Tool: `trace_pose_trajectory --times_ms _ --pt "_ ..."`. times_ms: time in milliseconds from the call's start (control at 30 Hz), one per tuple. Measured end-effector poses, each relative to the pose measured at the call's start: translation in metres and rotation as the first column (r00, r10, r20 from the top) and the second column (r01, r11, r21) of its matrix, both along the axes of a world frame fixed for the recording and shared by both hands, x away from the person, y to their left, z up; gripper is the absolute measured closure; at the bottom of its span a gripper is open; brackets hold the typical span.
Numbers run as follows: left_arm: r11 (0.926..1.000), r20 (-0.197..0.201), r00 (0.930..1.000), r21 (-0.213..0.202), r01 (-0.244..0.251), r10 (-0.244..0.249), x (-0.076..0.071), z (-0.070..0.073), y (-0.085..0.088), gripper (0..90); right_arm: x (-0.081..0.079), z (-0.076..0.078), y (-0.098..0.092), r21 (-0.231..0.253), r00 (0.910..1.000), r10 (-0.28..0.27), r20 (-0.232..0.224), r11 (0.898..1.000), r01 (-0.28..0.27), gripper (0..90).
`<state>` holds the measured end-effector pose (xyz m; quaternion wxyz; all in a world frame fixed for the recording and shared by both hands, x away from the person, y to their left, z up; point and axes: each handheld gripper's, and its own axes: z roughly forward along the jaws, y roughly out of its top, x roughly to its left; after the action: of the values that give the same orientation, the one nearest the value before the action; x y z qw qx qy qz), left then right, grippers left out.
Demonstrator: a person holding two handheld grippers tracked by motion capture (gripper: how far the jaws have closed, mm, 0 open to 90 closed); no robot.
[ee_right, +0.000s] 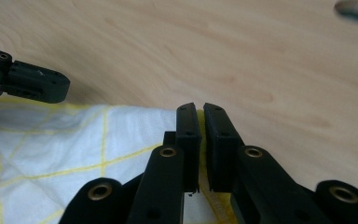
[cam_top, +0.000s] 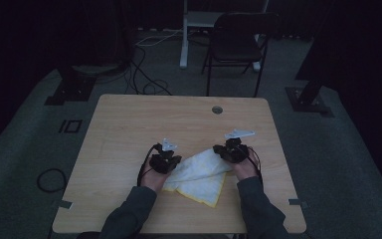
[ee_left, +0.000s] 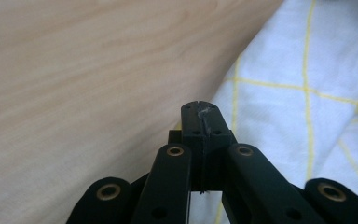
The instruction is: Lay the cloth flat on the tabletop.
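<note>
- While both grippers pinch the white cloth with yellow lines [cam_top: 199, 174], which lies on the near middle of the surface [cam_top: 129, 124], the step in hand looks like a fold or lift by two corners.
- The left gripper [ee_left: 200, 114] has its jaws pressed together at the cloth's left edge, a shred of fabric showing between them.
- The right gripper [ee_right: 201, 116] has its jaws clamped on the yellow hem.
- Raise both hands evenly, keeping the edge taut, so neither corner slips.

No text, label or number can be read here — none.
</note>
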<state>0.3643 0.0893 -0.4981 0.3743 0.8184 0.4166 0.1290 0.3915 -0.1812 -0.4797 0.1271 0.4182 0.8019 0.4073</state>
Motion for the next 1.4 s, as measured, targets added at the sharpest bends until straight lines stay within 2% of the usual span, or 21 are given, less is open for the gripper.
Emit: trace_pose_trajectory --times_ms 200,233,267,367,433,533,567,667,700,733,800,833,900,933,1000,1100,1133,1233,1267,1367,1400 --pt "0.9998 0.024 0.9995 -0.007 -0.019 0.019 0.000 0.006 -0.002 90.0 -0.010 0.017 -0.002 0.041 0.9958 0.019 0.090 0.999 -0.022 86.0" --pt "0.9998 0.024 0.9995 -0.007 -0.019 0.019 0.000 0.006 -0.002 87.9 -0.010 0.017 -0.002 0.041 0.9958 0.019 0.090 0.999 -0.022 86.0" --pt "0.9997 0.023 0.9994 -0.007 -0.025 0.025 0.001 0.005 -0.003 84.9 -0.013 0.022 -0.003 0.049 0.9935 0.019 0.113 0.998 -0.024 86.0" --pt "0.9988 0.022 0.9985 0.004 -0.049 0.049 0.004 0.003 -0.004 71.7 -0.017 0.029 -0.006 0.070 0.9904 0.024 0.136 0.997 -0.034 86.1" --pt "0.9982 0.021 0.9980 -0.001 -0.060 0.060 0.005 0.002 -0.005 59.8 -0.019 0.031 -0.008 0.064 0.9911 0.025 0.131 0.997 -0.034 86.0" --pt "0.9984 0.011 0.9984 -0.007 -0.056 0.056 0.005 0.000 -0.005 54.3 -0.026 0.026 -0.012 0.038 0.9945 0.021 0.102 0.999 -0.025 86.0" --pt "0.9988 0.008 0.9988 0.001 -0.049 0.049 0.005 -0.001 -0.005 54.3 -0.026 0.026 -0.012 0.038 0.9945 0.021 0.102 0.999 -0.025 86.0" --pt "0.9992 -0.004 0.9993 0.011 -0.038 0.038 0.004 -0.006 -0.009 53.4 -0.036 0.013 -0.016 -0.006 0.9976 0.012 0.067 1.000 -0.012 86.0" --pt "0.9992 -0.006 0.9993 0.012 -0.037 0.037 0.004 -0.007 -0.010 53.4 -0.040 0.007 -0.017 -0.019 0.9983 0.008 0.058 1.000 -0.007 86.0" --pt "0.9994 -0.010 0.9995 0.015 -0.031 0.031 0.003 -0.009 -0.012 53.4 -0.048 -0.006 -0.020 -0.032 0.9992 -0.001 0.039 0.999 0.002 86.0" --pt "0.9996 -0.017 0.9996 0.015 -0.023 0.024 0.003 -0.011 -0.016 53.3 -0.055 -0.018 -0.023 -0.058 0.9995 -0.019 0.026 0.998 0.020 86.0" --pt "0.9996 -0.017 0.9996 0.015 -0.023 0.024 0.003 -0.011 -0.016 53.3 -0.055 -0.018 -0.023 -0.058 0.9995 -0.019 0.026 0.998 0.020 86.0" --pt "0.9998 -0.024 0.9997 0.019 -0.005 0.006 0.002 -0.012 -0.019 53.3 -0.058 -0.028 -0.028 -0.063 0.9996 -0.029 -0.001 0.998 0.029 85.9" --pt "0.9996 -0.029 0.9995 0.021 0.016 -0.015 0.000 -0.014 -0.023 53.5 -0.059 -0.036 -0.032 -0.085 0.9988 -0.044 -0.020 0.996 0.043 85.8" --pt "0.9994 -0.028 0.9993 0.021 0.027 -0.026 -0.001 -0.015 -0.025 54.1 -0.060 -0.041 -0.033 -0.088 0.9981 -0.048 -0.038 0.995 0.044 85.5" --pt "0.9986 -0.027 0.9985 0.023 0.048 -0.047 -0.005 -0.017 -0.031 54.3 -0.060 -0.042 -0.034 -0.092 0.9979 -0.045 -0.047 0.995 0.041 82.1" --pt "0.9985 -0.023 0.9986 0.024 0.049 -0.048 -0.006 -0.017 -0.032 54.3 -0.058 -0.038 -0.034 -0.094 0.9982 -0.052 -0.029 0.994 0.049 74.7" --pt "0.9985 -0.012 0.9986 0.018 0.051 -0.051 -0.009 -0.016 -0.033 54.4 -0.056 -0.032 -0.033 -0.079 0.9985 -0.053 -0.007 0.996 0.053 70.7" --pt "0.9989 -0.009 0.9989 0.010 0.046 -0.046 -0.010 -0.014 -0.032 54.5 -0.051 -0.024 -0.031 -0.083 0.9981 -0.057 0.023 0.995 0.059 67.9" --pt "0.9989 0.004 0.9989 -0.010 0.046 -0.046 -0.015 -0.009 -0.031 56.3 -0.044 -0.019 -0.028 -0.081 0.9975 -0.059 0.038 0.995 0.062 66.4" --pt "0.9985 0.008 0.9986 -0.015 0.052 -0.052 -0.018 -0.007 -0.031 57.5 -0.035 -0.017 -0.024 -0.086 0.9974 -0.060 0.041 0.994 0.063 65.9"
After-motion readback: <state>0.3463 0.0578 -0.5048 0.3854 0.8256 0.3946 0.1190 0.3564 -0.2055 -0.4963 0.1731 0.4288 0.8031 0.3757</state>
